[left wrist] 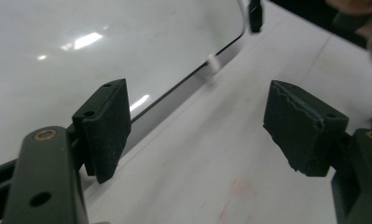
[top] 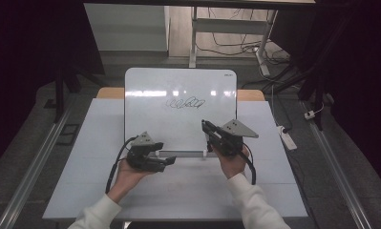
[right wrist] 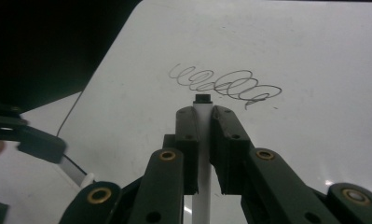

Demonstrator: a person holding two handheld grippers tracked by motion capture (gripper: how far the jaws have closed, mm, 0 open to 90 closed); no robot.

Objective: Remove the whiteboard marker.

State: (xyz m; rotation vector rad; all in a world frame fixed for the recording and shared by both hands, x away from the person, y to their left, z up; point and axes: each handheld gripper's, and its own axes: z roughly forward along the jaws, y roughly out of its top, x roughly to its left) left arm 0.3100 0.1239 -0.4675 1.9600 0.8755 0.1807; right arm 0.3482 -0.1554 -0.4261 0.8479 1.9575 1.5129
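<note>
Perhaps a logo, whiteboard (top: 180, 95) corner, unreadable

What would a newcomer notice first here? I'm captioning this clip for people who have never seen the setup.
The black scribble of loops in the middle of the whiteboard, which leans up at the table's far side. Next, the right tongs shut on a white marker aimed at that scribble, and the left tongs wide open near the board's lower edge.
</note>
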